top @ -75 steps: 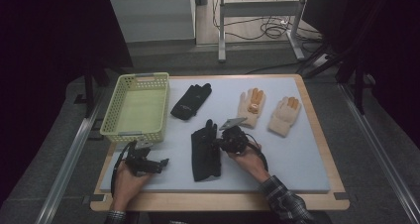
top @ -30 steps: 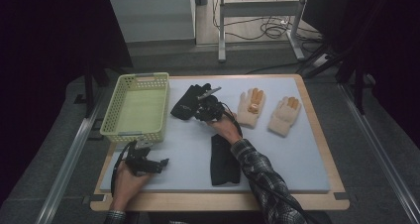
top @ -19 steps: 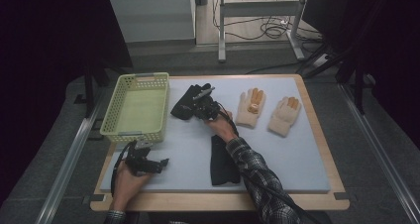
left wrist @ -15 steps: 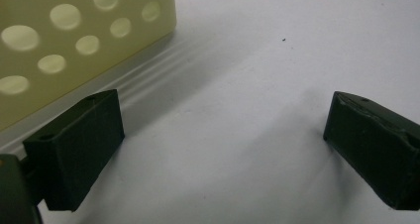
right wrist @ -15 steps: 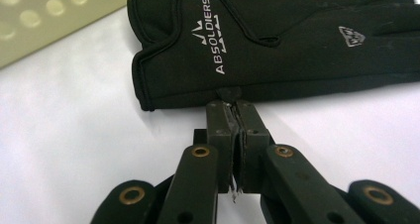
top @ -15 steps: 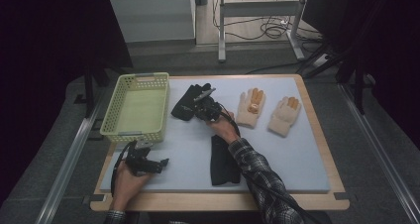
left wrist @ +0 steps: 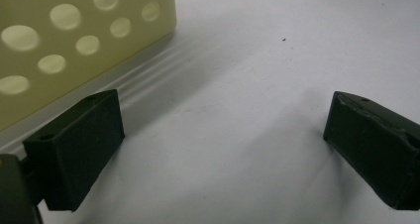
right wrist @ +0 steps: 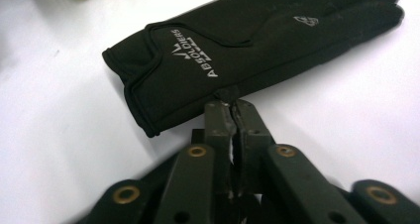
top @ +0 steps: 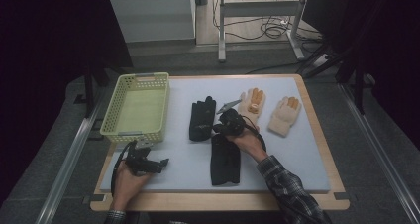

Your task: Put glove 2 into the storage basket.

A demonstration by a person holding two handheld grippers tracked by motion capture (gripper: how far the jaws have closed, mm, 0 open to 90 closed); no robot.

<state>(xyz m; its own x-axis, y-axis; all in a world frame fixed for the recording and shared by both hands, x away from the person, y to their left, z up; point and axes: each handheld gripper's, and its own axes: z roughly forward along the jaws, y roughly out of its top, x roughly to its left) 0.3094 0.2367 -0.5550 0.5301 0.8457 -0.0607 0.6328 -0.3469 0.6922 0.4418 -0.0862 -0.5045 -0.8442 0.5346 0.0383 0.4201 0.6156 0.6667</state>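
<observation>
A black glove with white lettering lies flat on the white mat, fingers pointing away from me. In the right gripper view the glove lies just ahead. My right gripper pinches a fold of its edge near the cuff; the jaws have just been opening slightly, with the fabric still between the pads. In the high view the right gripper sits at the glove's right side. A second black glove lies nearer me. My left gripper rests open at the front left; its jaws hold nothing.
A pale yellow perforated basket stands at the mat's left, its wall close to my left gripper. Two tan gloves lie at the back right. A wooden rim edges the table.
My right gripper has pulled the far black glove toward me and to the right; it now lies straighter, beside the other black glove. The left hand has kept still.
</observation>
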